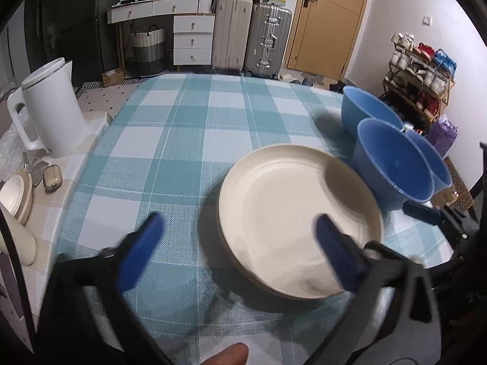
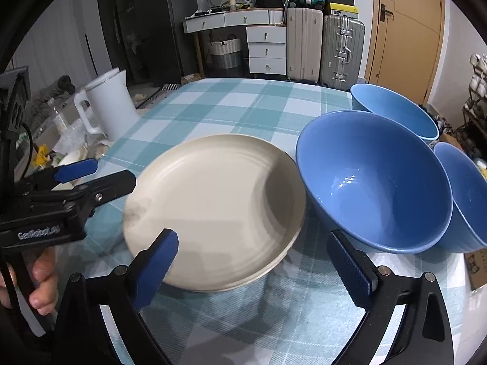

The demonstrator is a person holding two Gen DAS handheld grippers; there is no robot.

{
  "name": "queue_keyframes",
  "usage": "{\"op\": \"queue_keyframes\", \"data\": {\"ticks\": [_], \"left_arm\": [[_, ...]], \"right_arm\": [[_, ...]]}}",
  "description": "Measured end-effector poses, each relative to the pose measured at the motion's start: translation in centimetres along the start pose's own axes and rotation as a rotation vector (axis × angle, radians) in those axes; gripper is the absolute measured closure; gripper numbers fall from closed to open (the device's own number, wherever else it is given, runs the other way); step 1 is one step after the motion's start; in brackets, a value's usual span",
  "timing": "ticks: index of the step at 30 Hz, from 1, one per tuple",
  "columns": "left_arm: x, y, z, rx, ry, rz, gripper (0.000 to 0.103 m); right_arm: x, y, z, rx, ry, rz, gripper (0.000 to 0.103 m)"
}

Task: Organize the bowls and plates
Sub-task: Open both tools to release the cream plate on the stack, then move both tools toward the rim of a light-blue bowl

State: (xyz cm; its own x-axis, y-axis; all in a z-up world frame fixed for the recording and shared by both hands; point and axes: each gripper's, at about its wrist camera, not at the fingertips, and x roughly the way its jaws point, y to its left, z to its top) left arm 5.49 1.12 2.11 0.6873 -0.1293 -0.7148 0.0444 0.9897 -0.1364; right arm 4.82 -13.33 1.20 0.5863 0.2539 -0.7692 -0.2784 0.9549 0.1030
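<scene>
A stack of cream plates [image 1: 292,213] [image 2: 219,206] lies on the teal checked tablecloth [image 1: 182,140]. To its right stand three blue bowls: a near one [image 2: 374,179] [image 1: 392,164], a far one [image 2: 395,109] [image 1: 365,106] and one at the right edge [image 2: 465,194] [image 1: 432,158]. My left gripper [image 1: 237,225] is open above the stack's near left rim, one pad over the plate and one over the cloth, holding nothing. My right gripper [image 2: 252,237] is open over the stack's near right rim, just left of the near bowl, also holding nothing. The left gripper [image 2: 103,176] also shows at the left of the right wrist view, with a hand on its handle.
A white kettle [image 1: 51,106] [image 2: 109,106] stands off the cloth's left edge, with small cream dishes [image 1: 15,194] and an earbud case [image 1: 51,179] near it. Beyond the table are white drawers [image 1: 191,39], suitcases [image 1: 268,42], a door and a shoe rack [image 1: 420,73].
</scene>
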Motion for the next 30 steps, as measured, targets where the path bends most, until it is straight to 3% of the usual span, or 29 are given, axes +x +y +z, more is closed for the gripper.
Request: {"op": "queue_keyframes", "data": {"ticks": [4,16,30], "left_arm": [[-1.0,-0.1,0.3,-0.009,-0.013,-0.009,0.001],[-2.5,-0.5,0.5,-0.014,-0.029,-0.040,0.001],[-3.0,-1.9,1.0,-0.003,-0.036,-0.052,0.001]], "right_arm": [[-1.2,0.1,-0.1,0.011,-0.010,0.022,0.001],[-5.6,-1.2,1.2,0.046,-0.095,-0.023,0.001],[-10.2,-7.1,3.4,0.092,-0.172,-0.094,0.001]]}}
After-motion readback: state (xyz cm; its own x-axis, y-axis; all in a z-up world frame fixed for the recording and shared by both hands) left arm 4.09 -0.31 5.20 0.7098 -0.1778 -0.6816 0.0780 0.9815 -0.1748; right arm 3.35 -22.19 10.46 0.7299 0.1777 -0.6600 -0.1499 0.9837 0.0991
